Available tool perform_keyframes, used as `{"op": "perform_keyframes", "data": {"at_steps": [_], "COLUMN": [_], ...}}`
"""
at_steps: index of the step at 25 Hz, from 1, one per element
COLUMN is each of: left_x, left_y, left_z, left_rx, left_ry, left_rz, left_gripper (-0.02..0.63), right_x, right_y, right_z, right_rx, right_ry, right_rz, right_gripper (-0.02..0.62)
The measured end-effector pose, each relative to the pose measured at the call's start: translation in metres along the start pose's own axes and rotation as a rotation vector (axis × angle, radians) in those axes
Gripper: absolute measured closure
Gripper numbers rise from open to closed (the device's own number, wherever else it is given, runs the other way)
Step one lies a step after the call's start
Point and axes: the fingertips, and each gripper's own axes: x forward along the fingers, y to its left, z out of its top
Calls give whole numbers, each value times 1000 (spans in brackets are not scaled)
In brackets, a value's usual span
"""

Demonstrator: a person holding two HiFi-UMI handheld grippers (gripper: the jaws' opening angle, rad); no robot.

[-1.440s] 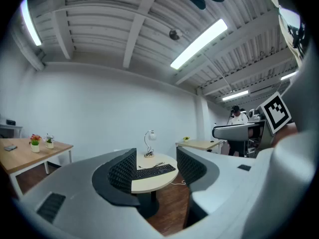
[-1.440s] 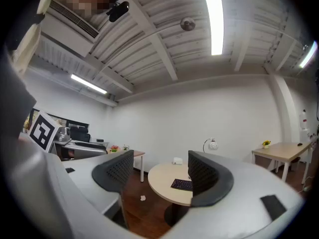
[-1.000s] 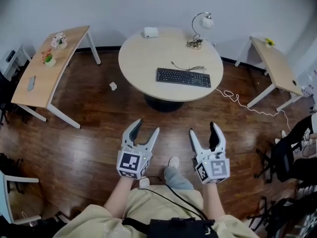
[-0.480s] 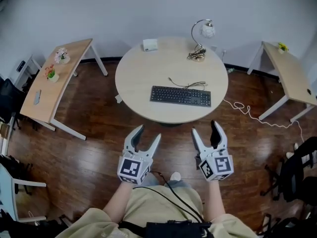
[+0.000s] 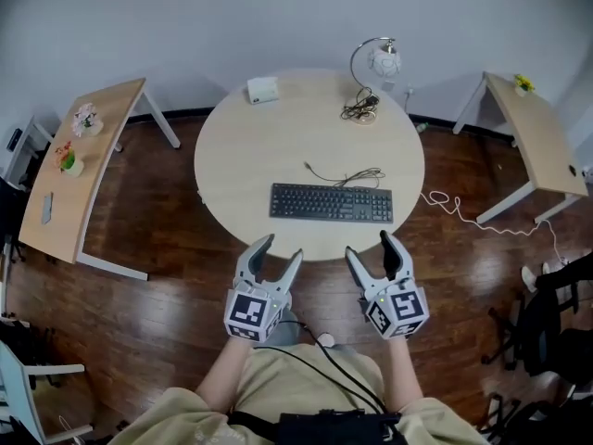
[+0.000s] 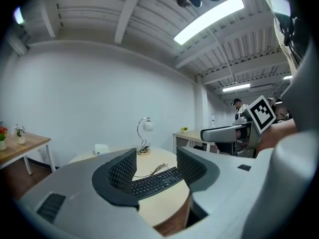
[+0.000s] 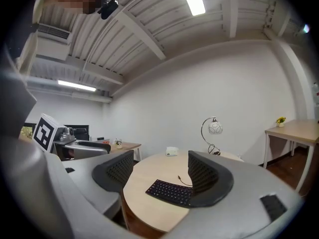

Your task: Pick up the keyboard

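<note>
– Two tools are showing. How is the left tool standing?
– Its jaws are standing apart, and nothing is sitting between the pads. The left gripper view is showing only the keyboard farther off through the gap.
– And the right tool?
– Its jaws are likewise spreading wide, gripping nothing and touching nothing.
– Where is the keyboard lying?
– It is lying flat on the round surface, toward the near edge, with its long side facing the person. Its cable is trailing in a loose loop behind it.
– How are the tools sitting relative to it?
– Both are hovering side by side at the near rim of the surface, pointing roughly level toward the keyboard. The left is facing its left half and the right its right end, both apart from it.
</note>
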Motion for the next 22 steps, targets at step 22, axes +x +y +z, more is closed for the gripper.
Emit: {"op": "perform_keyframes", "data": {"at_steps": [22], "left_x": [205], "left_y": [100], "left_z": [-99], "left_rx": [6], "left_ry": [377], "left_rz": [-315], "left_gripper": [360], "right_x": [149], "right_y": [-92], "right_z": [-136], "right_rx": [665], "right_ry": [202], "right_rz": [-188], "right_gripper": [239]}}
